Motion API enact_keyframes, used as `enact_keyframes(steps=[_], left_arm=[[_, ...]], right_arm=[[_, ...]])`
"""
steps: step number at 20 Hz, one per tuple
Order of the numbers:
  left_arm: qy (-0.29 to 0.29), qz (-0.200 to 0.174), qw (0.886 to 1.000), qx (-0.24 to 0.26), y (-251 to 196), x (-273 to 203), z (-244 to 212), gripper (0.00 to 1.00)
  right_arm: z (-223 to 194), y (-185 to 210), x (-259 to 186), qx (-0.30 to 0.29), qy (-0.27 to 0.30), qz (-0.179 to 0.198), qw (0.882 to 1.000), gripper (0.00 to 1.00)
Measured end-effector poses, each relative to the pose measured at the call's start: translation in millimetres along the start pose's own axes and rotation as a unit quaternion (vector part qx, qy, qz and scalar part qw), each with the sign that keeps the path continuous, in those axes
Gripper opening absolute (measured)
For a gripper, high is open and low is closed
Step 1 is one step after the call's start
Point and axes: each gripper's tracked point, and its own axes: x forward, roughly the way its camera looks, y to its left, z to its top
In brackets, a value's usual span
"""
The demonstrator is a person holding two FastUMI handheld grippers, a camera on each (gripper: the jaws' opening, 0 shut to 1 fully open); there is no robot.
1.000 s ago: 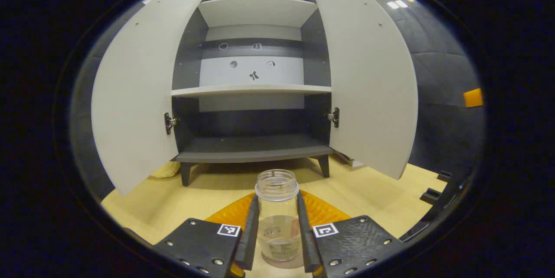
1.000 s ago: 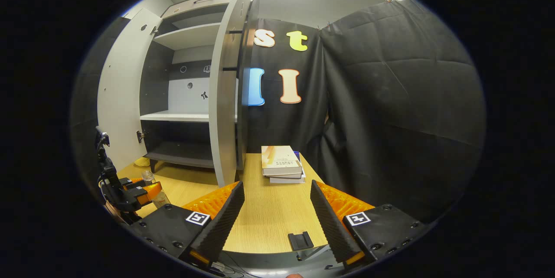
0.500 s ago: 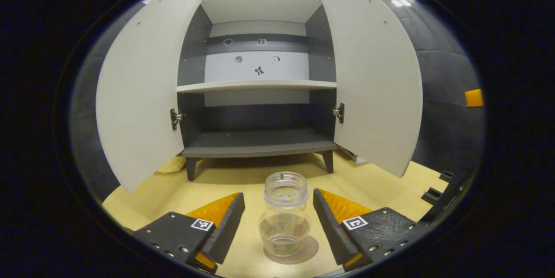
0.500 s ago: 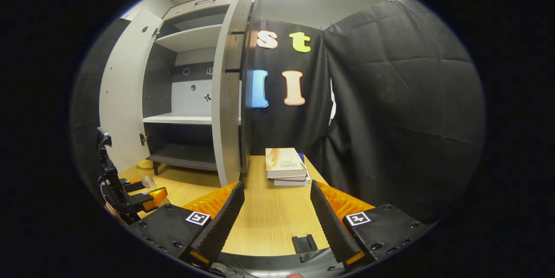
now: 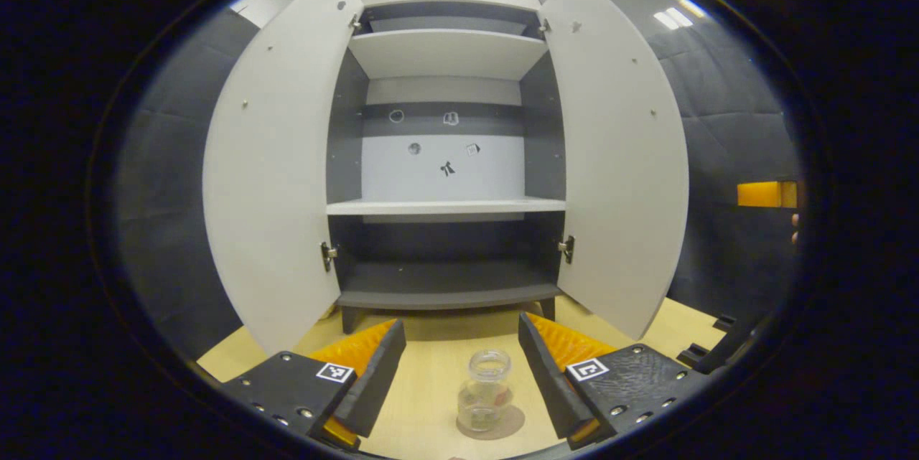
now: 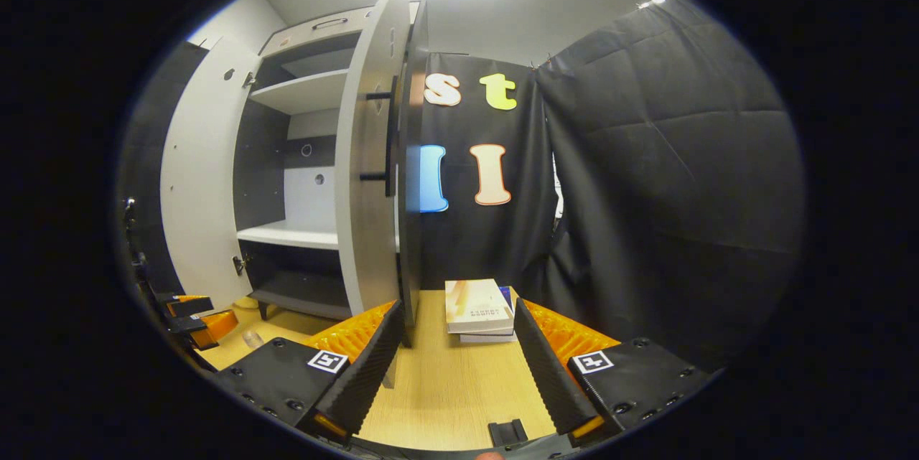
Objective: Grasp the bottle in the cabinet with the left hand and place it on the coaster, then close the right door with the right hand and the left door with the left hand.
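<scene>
**Bottle stands on the coaster, both cabinet doors open**

In the left gripper view, the left hand-held gripper (image 5: pixel 459 374) is spread wide and holds nothing. The clear, uncapped bottle (image 5: pixel 485 400) stands upright on the round brown coaster (image 5: pixel 511 424) on the table (image 5: pixel 423 388), ahead of the fingers and between their lines, touching neither. It sits a little nearer the right finger than the left.

Straight ahead beyond the bottle, the cabinet (image 5: pixel 445 295) stands on short legs. Its left door (image 5: pixel 276 173) and right door (image 5: pixel 617 166) both swing out toward the gripper, flanking it on either side. Inside, a pale shelf (image 5: pixel 445 207) crosses the middle, with a dark bottom shelf below it and small stickers on the back panel.

In the right gripper view, the right hand-held gripper (image 6: pixel 459 367) is also wide apart and empty. The right door (image 6: pixel 370 180) stands edge-on just ahead of its left finger, a dark bar handle on the outer face. A stack of books (image 6: pixel 477 309) lies on the table (image 6: pixel 452 395) ahead, between the fingers' lines. Far off to its left, low at the edge, the left hand-held gripper (image 6: pixel 190 316) appears, with the bottle (image 6: pixel 253 339) just beside it.
</scene>
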Motion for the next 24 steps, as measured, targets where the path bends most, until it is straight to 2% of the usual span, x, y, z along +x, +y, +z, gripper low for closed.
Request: enact_keyframes(steps=[4, 7, 12, 14, 18, 21, 22, 23, 24], left_arm=[[-0.021, 0.045, 0.999, 0.012, 44, -24, 49, 0.92], [-0.035, 0.071, 0.997, 0.013, 76, -43, 76, 0.91], [-0.062, 0.106, 0.992, 0.026, 131, -64, 100, 0.93], [-0.073, 0.116, 0.990, 0.021, 157, -71, 108, 0.90], [-0.095, 0.143, 0.985, 0.006, 208, -86, 121, 0.91], [-0.090, 0.160, 0.983, 0.014, 245, -92, 118, 0.92], [-0.091, 0.165, 0.982, 0.018, 256, -92, 118, 0.92], [-0.092, 0.168, 0.981, 0.020, 265, -93, 119, 0.93], [-0.093, 0.170, 0.981, 0.019, 273, -94, 119, 0.93]], right_arm=[[43, -6, 25, 0.008, -0.031, -0.016, 0.999, 0.96], [70, -11, 40, -0.008, -0.040, -0.039, 0.998, 0.97], [111, -11, 47, -0.033, -0.070, -0.086, 0.993, 0.96], [118, -9, 48, -0.044, -0.071, -0.109, 0.991, 0.98], [117, 1, 55, -0.058, -0.058, -0.133, 0.988, 0.96], [111, 18, 58, -0.073, -0.042, -0.130, 0.988, 0.97], [112, 21, 59, -0.077, -0.041, -0.131, 0.988, 0.90], [113, 23, 58, -0.074, -0.041, -0.132, 0.988, 0.93], [112, 28, 58, -0.064, -0.037, -0.131, 0.989, 0.89]])
